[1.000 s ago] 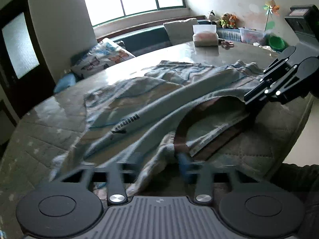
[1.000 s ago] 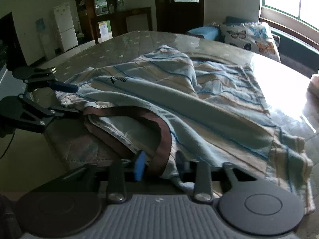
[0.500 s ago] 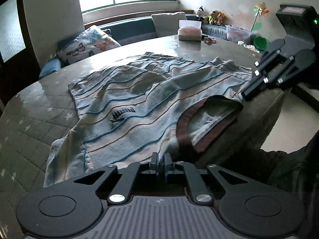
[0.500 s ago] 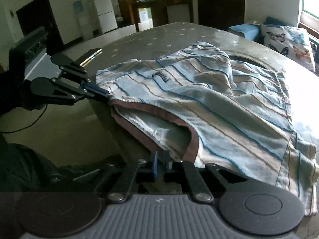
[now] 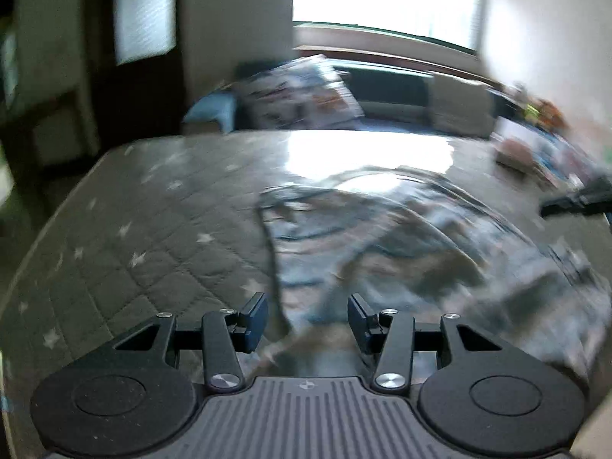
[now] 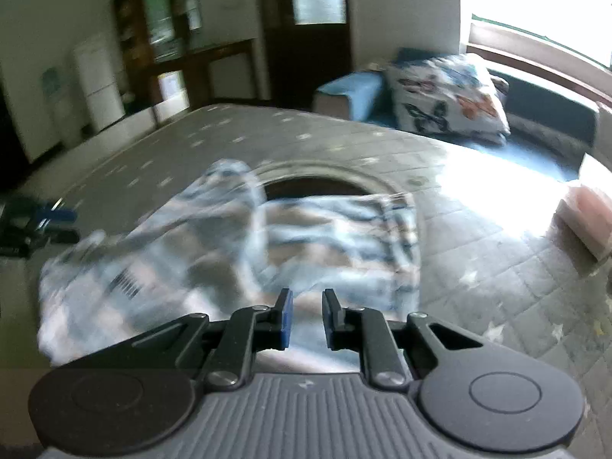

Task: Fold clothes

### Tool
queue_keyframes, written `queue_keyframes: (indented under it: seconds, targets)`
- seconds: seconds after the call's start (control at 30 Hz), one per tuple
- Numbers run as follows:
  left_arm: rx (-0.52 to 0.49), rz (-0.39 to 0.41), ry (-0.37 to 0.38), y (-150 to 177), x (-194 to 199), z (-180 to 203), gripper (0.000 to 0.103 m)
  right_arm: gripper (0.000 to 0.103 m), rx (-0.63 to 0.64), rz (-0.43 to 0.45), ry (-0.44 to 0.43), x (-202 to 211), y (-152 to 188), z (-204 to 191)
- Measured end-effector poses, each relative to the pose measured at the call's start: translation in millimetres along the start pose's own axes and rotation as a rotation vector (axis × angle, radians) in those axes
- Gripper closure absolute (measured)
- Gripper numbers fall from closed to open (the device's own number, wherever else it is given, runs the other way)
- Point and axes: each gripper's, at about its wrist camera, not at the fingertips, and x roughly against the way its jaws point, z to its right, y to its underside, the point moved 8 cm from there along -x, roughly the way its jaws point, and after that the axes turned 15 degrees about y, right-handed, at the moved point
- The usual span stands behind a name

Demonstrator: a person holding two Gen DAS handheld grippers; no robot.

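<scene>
Striped shirt (image 5: 401, 252) lies blurred on table (image 5: 145, 237); both hand-held grippers (image 5: 308, 321) (image 6: 307, 317) open, empty

Garment (image 6: 237, 252): pale blue ground with darker blue and tan horizontal stripes; a small dark barcode-like mark near one edge.

Table (image 5: 160, 229): grey quilted diamond-stitch covering scattered with small white stars; a bright white window reflection on the far part.

Left gripper (image 5: 308, 319): black linkage, silver rivets, ribbed grey body; fingers (image 5: 255, 317) carry dark blue pads.

Right gripper (image 6: 306, 317): same black and grey; one finger pad bright blue.

Cushion (image 6: 447, 101): white with black, orange and blue butterflies.

Refrigerator (image 6: 99, 80): white.
</scene>
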Motion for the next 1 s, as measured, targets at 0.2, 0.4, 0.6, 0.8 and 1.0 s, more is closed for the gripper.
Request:
queue_keyframes:
  seconds: [0.2, 0.4, 0.6, 0.8, 1.0]
  targets:
    - [0.109, 0.029, -0.046, -40.9, -48.3, -36.1, 0.053, 0.079, -0.058, -0.031, 0.059, -71.0, -36.9, 24.6]
    - [0.139, 0.013, -0.074, -70.4, -96.0, -57.4, 0.051, 0.076, -0.071, -0.057, 0.093, -133.2, -51.7, 31.1]
    - [0.180, 0.009, -0.071, -88.6, -131.1, -76.5, 0.045, 0.076, -0.125, -0.062, 0.108, -182.1, -62.9, 38.0]
    - [0.209, -0.013, -0.057, -94.7, -157.3, -86.6, 0.037, 0.075, -0.118, -0.059, 0.101, -199.2, -62.0, 38.3]
    - [0.212, -0.043, -0.059, -93.9, -181.0, -90.9, 0.037, 0.092, -0.098, -0.055, 0.095, -199.5, -63.4, 35.1]
